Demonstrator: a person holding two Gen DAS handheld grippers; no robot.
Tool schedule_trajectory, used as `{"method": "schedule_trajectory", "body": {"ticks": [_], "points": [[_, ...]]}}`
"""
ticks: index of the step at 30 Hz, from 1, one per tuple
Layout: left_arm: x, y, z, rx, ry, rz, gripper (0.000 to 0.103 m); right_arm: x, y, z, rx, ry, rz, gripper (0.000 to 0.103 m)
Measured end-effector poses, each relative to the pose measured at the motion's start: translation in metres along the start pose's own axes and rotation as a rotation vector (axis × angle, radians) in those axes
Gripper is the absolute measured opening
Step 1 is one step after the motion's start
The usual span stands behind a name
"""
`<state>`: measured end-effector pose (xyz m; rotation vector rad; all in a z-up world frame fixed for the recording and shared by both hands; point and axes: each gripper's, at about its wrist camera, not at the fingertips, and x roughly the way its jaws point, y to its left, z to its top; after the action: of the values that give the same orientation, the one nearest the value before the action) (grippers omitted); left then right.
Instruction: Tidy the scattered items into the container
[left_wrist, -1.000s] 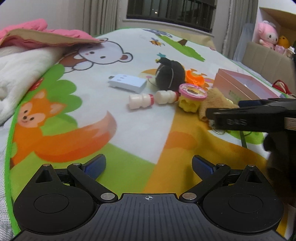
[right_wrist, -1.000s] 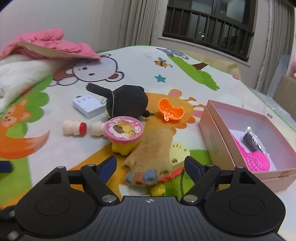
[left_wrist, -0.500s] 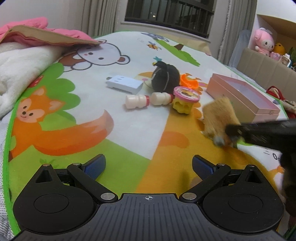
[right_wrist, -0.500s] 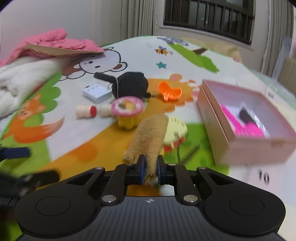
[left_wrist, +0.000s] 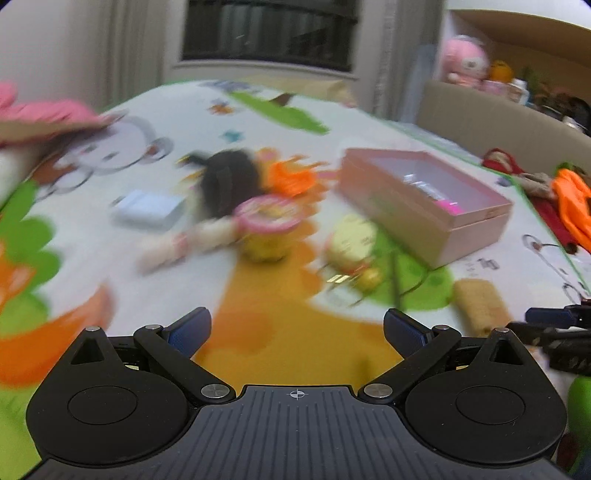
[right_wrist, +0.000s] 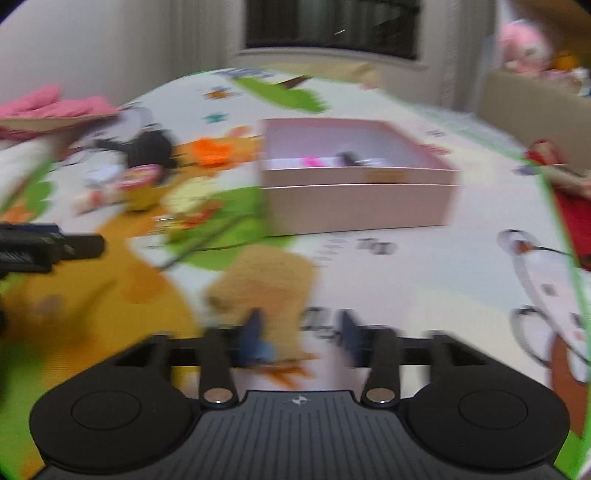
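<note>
My left gripper (left_wrist: 297, 328) hangs over the mat (left_wrist: 280, 332) with its jaws spread wide and nothing between them.

In the right wrist view my right gripper (right_wrist: 301, 330) shows heavy blur. Its fingers stand apart, with a gap between them. The tan plush (right_wrist: 264, 288) lies just ahead of the left finger (right_wrist: 255, 332) and overlaps it. I cannot tell whether the plush is touching that finger or free of it.

From the left wrist view the plush (left_wrist: 480, 306) lies on the mat near the right edge, just ahead of my right gripper's dark tips (left_wrist: 554, 325). Its long axis runs from near right to far left, roughly toward the box.

The pink box (right_wrist: 354, 177) sits open on the mat, farther off and slightly right of the plush, well apart from it. Something pink and something dark lie inside; the blur hides what they are.

Far left of the box I see a yellow toy (left_wrist: 351, 240), a pink-lidded cup (left_wrist: 267, 229), a black plush (left_wrist: 229, 181), an orange piece (left_wrist: 291, 175) and a white block (left_wrist: 149, 208), all smeared.
</note>
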<state>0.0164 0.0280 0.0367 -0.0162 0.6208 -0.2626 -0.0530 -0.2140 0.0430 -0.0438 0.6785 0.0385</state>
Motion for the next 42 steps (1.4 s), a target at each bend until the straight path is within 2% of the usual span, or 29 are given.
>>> {"method": "schedule_trajectory", "body": {"ticks": [2,5,10,13,16,18,22,24,31,38,40,41,42], "points": [[0.013,-0.015,0.01,0.047,-0.013,-0.021,0.102,0.002,-0.009,-0.007,0.021,-0.031,-0.03,0.08],[0.034,-0.037,0.021,0.111,-0.029,-0.035,0.102,0.007,-0.015,-0.017,0.025,-0.066,-0.051,0.09],[0.068,-0.06,0.032,0.18,-0.026,-0.017,0.102,0.013,-0.024,-0.02,0.072,-0.064,-0.01,0.099],[0.087,-0.068,0.036,0.214,-0.018,0.016,0.101,0.017,-0.028,-0.02,0.103,-0.056,0.012,0.1],[0.098,-0.069,0.039,0.206,-0.016,0.039,0.097,0.016,-0.025,-0.022,0.092,-0.064,0.008,0.101],[0.104,-0.07,0.039,0.214,-0.003,0.048,0.085,0.017,-0.026,-0.022,0.095,-0.062,0.015,0.103],[0.11,-0.07,0.038,0.226,0.027,0.061,0.075,0.017,-0.025,-0.023,0.094,-0.062,0.014,0.103],[0.109,-0.066,0.037,0.221,0.039,0.065,0.05,0.017,-0.025,-0.023,0.092,-0.062,0.012,0.103],[0.08,-0.054,0.023,0.186,0.057,0.023,0.05,0.017,-0.022,-0.022,0.08,-0.054,-0.001,0.103],[0.014,-0.042,-0.013,0.153,0.084,-0.09,0.05,0.015,-0.012,-0.021,0.03,-0.058,-0.05,0.103],[-0.001,-0.037,-0.024,0.165,0.089,-0.103,0.053,0.013,-0.009,-0.021,0.013,-0.064,-0.064,0.103],[-0.007,-0.034,-0.028,0.175,0.095,-0.095,0.058,0.013,-0.007,-0.021,0.005,-0.066,-0.072,0.103],[-0.011,-0.031,-0.031,0.185,0.097,-0.081,0.068,0.012,-0.006,-0.021,-0.003,-0.068,-0.079,0.103]]}}
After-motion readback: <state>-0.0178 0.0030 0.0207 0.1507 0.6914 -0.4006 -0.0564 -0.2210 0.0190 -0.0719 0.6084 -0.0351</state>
